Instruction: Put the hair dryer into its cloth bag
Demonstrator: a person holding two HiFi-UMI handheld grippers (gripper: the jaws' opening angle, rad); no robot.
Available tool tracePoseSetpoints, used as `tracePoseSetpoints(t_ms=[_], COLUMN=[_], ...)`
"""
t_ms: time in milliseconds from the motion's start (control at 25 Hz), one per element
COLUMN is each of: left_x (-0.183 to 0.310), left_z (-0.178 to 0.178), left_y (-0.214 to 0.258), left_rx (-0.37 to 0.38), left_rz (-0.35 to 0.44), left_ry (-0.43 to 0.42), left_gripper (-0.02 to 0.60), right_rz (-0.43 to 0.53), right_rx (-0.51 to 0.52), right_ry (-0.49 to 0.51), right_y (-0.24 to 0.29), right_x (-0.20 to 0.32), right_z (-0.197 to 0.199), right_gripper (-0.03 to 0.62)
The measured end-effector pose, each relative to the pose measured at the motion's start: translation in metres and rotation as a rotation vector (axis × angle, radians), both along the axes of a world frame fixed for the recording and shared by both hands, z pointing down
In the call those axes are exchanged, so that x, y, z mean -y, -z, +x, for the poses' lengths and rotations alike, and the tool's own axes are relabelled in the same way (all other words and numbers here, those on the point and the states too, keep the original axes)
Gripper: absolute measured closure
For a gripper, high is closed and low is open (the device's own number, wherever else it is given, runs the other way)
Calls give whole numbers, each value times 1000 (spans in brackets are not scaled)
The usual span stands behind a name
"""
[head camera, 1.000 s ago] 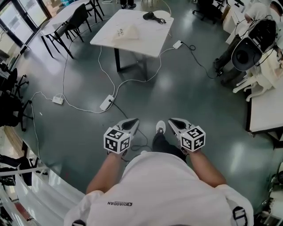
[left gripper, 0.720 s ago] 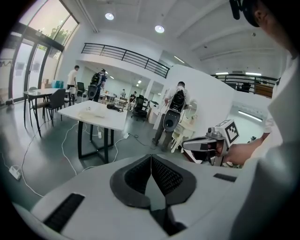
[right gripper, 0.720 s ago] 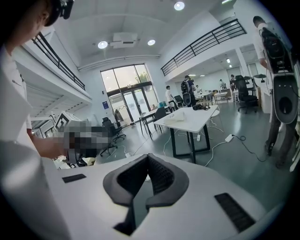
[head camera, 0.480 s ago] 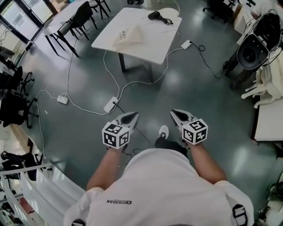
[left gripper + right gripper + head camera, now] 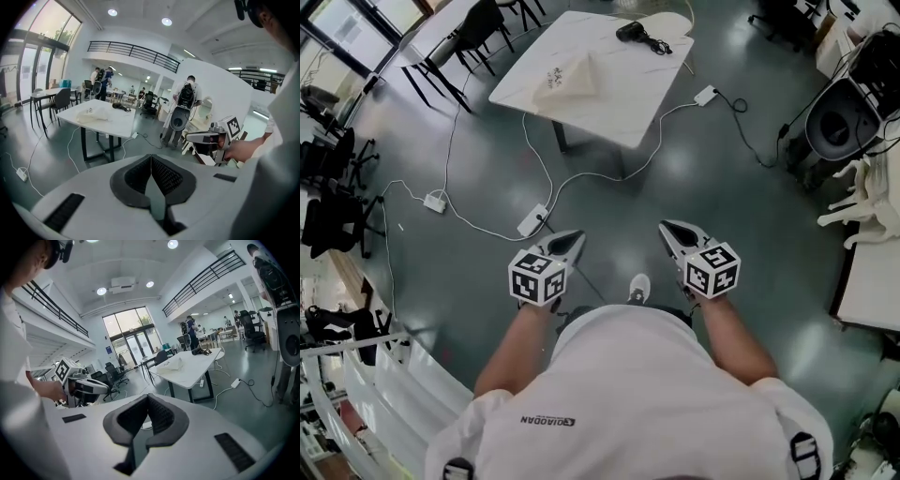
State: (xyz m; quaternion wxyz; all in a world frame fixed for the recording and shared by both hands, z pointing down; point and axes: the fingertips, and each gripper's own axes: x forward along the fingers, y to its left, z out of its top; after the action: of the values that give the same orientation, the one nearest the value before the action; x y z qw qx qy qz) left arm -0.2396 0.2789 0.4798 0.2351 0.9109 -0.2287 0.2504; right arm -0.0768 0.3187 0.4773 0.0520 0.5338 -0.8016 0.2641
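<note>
The white table (image 5: 619, 103) is standing well ahead of us, carrying the hair dryer (image 5: 630, 32) (cloth bag (image 5: 567, 80) lying apart from it). We are holding the left gripper (image 5: 572, 241) and right gripper (image 5: 668, 230) closed, both empty

Open floor (image 5: 703, 187) ahead, cables (image 5: 591, 174) (power strip (image 5: 532, 219)) crossing

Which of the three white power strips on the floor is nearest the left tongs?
The middle power strip, just ahead of the left tongs. The left strip lies toward the black chairs; the third strip, far ahead beside the white table.
</note>
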Motion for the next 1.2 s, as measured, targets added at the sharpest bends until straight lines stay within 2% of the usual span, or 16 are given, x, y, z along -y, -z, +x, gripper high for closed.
tracePoseSetpoints(t_ms=[120,320,520,680,960,1200], left_x=[12,17,20,31,72,120], left_z=[21,53,75,89,131,153], left_y=[-1,-1,-6,-14,-19,-17], left_rx=[12,28,35,45,18,-26], left_rz=[7,27,2,-7,-2,-4], left_ry=[5,-39,-64,-100,-159,-144], left_gripper=[552,552,552,552,552,552], right_rz=[11,-15,-79,-79,-72,-111], right_rx=[-1,25,26,26,8,-14], right_ry=[7,-6,-14,-39,-81,-80], right_y=[-5,-19,-42,-47,-48,-56], right_x=[10,4,-6,6,38,74], right_z=[21,38,57,70,94,110], right_gripper=[572,572,572,572,572,572])
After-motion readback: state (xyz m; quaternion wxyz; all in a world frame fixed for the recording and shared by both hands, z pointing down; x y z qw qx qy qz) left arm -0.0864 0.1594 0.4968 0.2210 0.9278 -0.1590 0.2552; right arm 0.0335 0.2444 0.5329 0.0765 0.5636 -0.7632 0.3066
